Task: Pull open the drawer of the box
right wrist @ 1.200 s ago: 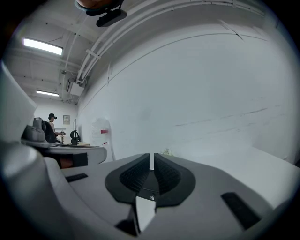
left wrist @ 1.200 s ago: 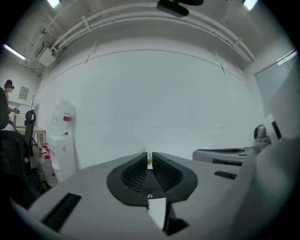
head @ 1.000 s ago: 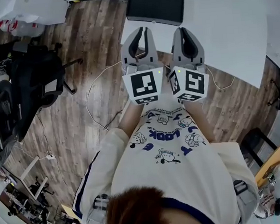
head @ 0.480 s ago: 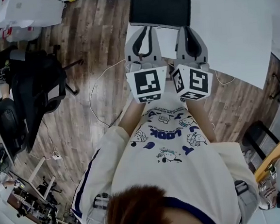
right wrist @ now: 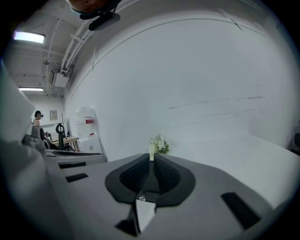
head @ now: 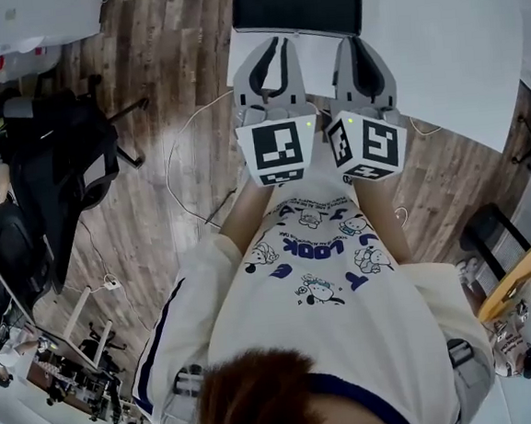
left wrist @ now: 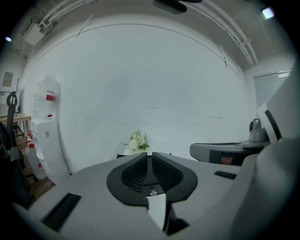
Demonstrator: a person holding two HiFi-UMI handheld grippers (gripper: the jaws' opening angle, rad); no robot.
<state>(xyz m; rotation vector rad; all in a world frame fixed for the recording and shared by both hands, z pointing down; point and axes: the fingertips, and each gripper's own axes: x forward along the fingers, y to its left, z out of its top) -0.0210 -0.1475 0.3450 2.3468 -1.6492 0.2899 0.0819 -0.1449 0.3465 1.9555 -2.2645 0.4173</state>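
In the head view a black box (head: 298,5) stands at the near edge of a white table (head: 445,43); I cannot make out its drawer. My left gripper (head: 274,41) and right gripper (head: 359,41) are held side by side over the table edge, pointing at the box and just short of it. Both are shut with nothing between the jaws, which the left gripper view (left wrist: 150,154) and the right gripper view (right wrist: 152,157) show pressed together. Both of these views face a white wall, with a small bunch of white flowers (left wrist: 137,140) beyond the tips, and the box itself is not plainly seen.
A black office chair (head: 59,169) stands to the left on the wooden floor, and a white cable (head: 182,158) trails near the person's feet. A dark stool (head: 489,233) is at the right. A white water dispenser (left wrist: 44,131) stands against the wall at left.
Both grippers have moved forward together, and the black box now lies closer to their tips. They stay shut and empty.
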